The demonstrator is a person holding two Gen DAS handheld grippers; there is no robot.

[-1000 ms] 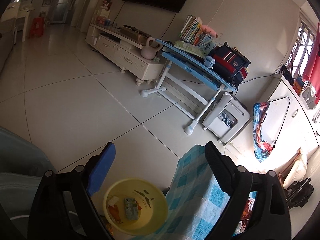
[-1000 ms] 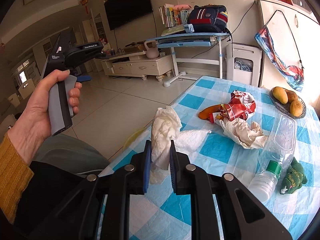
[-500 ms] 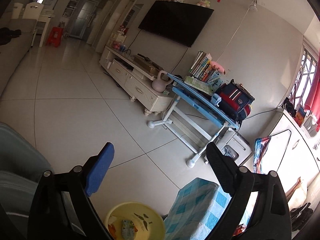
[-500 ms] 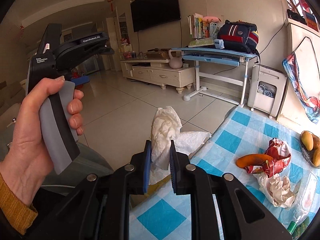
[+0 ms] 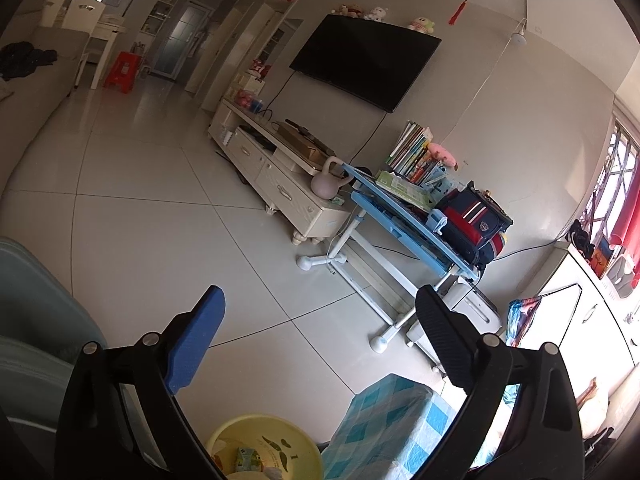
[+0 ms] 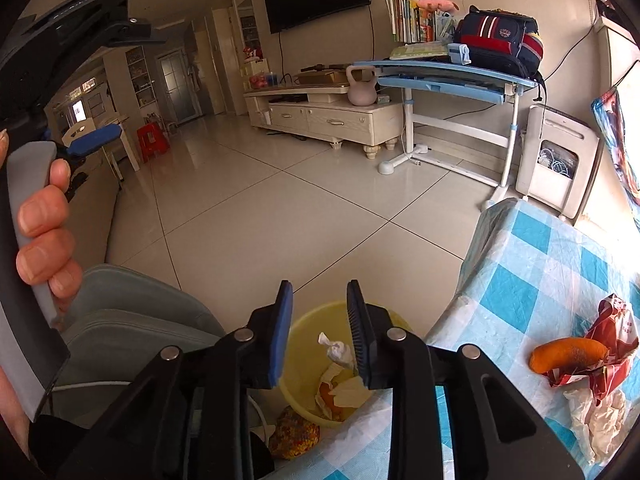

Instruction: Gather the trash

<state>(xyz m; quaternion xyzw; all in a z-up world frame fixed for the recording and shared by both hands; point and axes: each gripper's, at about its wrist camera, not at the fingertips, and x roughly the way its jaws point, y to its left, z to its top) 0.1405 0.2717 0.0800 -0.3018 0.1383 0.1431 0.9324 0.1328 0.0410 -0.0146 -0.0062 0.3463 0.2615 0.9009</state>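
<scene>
Jaws on my right gripper (image 6: pixel 318 330) have just been opening above the yellow bin (image 6: pixel 304 396), and nothing is between them now; the white tissue (image 6: pixel 336 352) lies loose inside the bin, straight below and a little ahead of the pads, among orange and pale scraps. The bin stands on the tiled floor (image 6: pixel 260 216), just beside the near corner of the worktop (image 6: pixel 532 264) with its blue-checked cloth.

On that worktop, to the right of my right gripper, the trash not yet collected waits: a red wrapper (image 6: pixel 612 344) touching an orange peel (image 6: pixel 568 354), and crumpled white paper (image 6: pixel 600 420) just beside them nearer the edge. The peel's long axis runs roughly across the right wrist view, side to side. My judgement is that my right gripper is the nearer one to that pile, so the next reach would swing rightward from the bin, up over the worktop's edge.

My left gripper (image 5: pixel 320 340) has its jaws spread wide and holds nothing; it points out across the floor, with the bin low between its fingers. My left hand (image 6: pixel 44 236) grips its handle, raised well to the left of the bin.
</scene>
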